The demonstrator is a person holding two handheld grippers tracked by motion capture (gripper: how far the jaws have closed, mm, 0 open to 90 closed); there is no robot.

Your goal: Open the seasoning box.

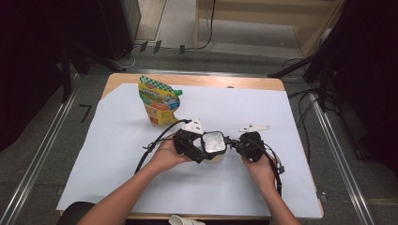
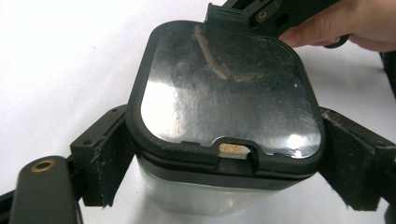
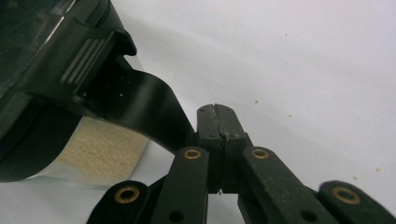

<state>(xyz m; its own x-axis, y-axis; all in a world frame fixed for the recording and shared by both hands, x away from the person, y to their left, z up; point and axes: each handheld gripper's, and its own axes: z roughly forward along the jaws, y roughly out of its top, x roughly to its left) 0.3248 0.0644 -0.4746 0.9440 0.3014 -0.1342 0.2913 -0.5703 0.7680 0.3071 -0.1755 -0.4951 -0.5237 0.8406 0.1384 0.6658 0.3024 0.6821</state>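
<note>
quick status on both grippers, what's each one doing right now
left gripper: closed on the sides of the container with the black lid.
right gripper: shut, jaws pressed together, nothing visibly between them, tips beside the lid's latch tab.

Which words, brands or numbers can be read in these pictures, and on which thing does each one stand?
Pouch: it carries print in green, yellow and red, with a red oval logo at the top, all too small and blurred to read.
Container and its lid: no text to be seen.

High view looks down from above; both gripper views sit close (sharing the container [image 2: 224,116])
</note>
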